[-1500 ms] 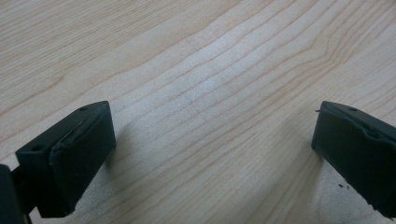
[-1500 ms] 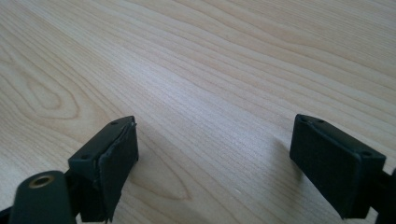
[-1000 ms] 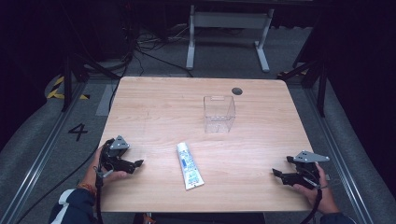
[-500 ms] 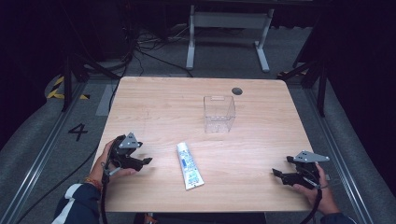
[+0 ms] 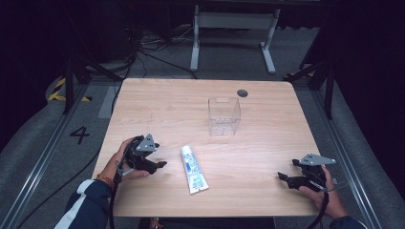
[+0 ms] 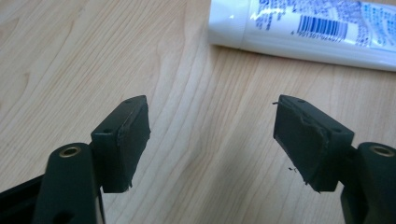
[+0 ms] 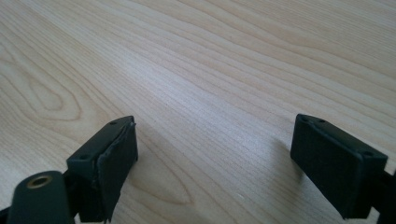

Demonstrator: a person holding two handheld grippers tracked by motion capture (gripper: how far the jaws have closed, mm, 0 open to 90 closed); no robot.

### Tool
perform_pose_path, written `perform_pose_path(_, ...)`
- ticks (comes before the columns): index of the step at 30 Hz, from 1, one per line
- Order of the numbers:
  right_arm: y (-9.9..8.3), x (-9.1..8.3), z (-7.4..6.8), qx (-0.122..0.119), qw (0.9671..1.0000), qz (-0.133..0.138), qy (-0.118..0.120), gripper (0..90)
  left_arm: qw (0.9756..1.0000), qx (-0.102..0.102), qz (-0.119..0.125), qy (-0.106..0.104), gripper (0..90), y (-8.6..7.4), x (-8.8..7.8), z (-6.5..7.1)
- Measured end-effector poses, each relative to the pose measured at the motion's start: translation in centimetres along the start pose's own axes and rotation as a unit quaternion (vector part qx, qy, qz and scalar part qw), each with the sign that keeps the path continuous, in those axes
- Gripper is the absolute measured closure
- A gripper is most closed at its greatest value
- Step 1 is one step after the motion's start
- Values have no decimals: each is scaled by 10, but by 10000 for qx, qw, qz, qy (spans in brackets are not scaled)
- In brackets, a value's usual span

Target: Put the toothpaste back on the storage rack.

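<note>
A white toothpaste tube [image 5: 193, 169] with blue print lies flat on the wooden table [image 5: 167, 109], near its front edge. My left gripper [image 5: 162, 164] is just left of the tube and points at it. Its jaws have just been closing a little, and they stand open with nothing between them. In the left gripper view the tube [image 6: 303, 23] lies across the top, beyond the open gripper [image 6: 210, 140]. My right gripper [image 5: 282, 177] rests low at the front right corner, far from the tube. It is open over bare wood [image 7: 215, 158].
A clear square plastic box [image 5: 224, 117] stands upright behind the tube, toward the table's back. A small black disc [image 5: 242, 93] is set in the tabletop near the far edge. Dark floor with cables and a metal frame surrounds the table.
My left gripper has lifted and moved right, toward the tube. The right gripper and the tube have stayed where they were.
</note>
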State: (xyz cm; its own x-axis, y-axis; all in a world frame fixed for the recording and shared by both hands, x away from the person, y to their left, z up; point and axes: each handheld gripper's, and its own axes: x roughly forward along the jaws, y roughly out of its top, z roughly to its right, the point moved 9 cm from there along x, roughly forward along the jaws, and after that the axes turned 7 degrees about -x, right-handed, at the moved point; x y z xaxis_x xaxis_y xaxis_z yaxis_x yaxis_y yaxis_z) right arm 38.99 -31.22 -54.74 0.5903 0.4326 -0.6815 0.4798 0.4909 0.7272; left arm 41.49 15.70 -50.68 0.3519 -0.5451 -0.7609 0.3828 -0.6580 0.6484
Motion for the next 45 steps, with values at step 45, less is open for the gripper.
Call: perform_pose_path(45, 0, 0, 1, 104, 9999, 24, -121, 147, 9395, 2412, -1907, -1509, 154, 48, 70, 79)
